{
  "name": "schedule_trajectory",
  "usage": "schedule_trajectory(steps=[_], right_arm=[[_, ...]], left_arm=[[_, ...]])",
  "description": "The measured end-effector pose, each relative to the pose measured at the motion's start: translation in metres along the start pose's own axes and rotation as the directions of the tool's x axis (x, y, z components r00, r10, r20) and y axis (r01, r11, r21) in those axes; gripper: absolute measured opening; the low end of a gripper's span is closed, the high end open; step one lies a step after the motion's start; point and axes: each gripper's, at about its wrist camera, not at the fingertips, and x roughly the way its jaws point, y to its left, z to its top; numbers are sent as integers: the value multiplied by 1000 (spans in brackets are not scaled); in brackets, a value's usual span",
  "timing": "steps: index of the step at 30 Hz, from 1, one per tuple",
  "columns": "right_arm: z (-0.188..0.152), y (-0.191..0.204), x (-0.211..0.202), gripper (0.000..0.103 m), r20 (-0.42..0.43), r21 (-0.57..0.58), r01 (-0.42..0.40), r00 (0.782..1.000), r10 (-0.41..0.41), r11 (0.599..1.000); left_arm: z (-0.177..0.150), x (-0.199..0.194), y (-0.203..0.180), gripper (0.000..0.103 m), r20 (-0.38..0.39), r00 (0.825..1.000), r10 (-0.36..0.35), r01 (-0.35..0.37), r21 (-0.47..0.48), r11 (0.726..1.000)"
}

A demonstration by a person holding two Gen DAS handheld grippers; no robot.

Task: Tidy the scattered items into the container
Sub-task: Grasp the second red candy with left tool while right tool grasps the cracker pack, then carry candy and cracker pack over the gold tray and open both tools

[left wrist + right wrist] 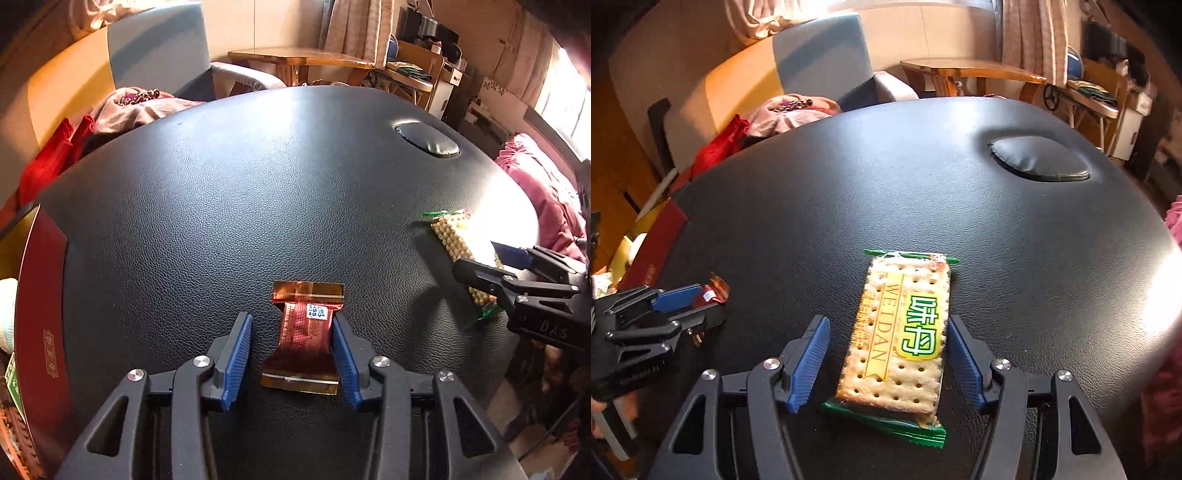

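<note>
Box: red box at the table's left edge; contents unclear.
Left gripper: spread around the red wafer, right pad touching, left apart.
Right gripper: spread around the cracker pack, not pinching.

Right claw astride cracker packet, left pad clear, black padded table

Beyond the black padded table: grey armchair; wooden side table; red cloth.
</note>
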Motion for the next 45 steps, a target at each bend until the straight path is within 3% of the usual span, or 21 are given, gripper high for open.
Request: schedule_trajectory(steps=[5,11,12,16,19,25,32,39,45], right_arm=[[-3,2,-1,50,5,-10,51,999,-51,999],[1,2,-2,49,5,26,22,1000,-22,999],[4,4,2,49,1,19,41,999,-41,999],[11,16,-8,49,21,25,-9,1000,9,1000],[5,36,-12,49,24,-39,-16,1000,17,999],[-7,57,-12,49,9,-59,-22,1000,23,998],[-11,79,-31,49,41,-96,-57,997,61,994],[-8,106,-36,49,40,-146,-103,993,110,984],[0,165,-38,49,33,-258,-188,979,203,948]], left_arm=[[-8,-6,3,33,20,1000,9,-8,-34,999],[-3,-7,7,29,20,999,32,-30,-79,996],[0,-10,8,27,28,999,33,-31,-89,996],[5,-28,4,26,78,996,39,-34,-70,997],[-2,-31,4,25,69,996,51,-47,-65,997],[-27,-46,19,25,78,995,66,-57,-109,992],[-48,-89,37,25,163,987,12,14,-155,988],[-60,-110,61,25,196,979,51,-6,-224,975],[-75,-138,103,25,226,964,138,-61,-316,947]])
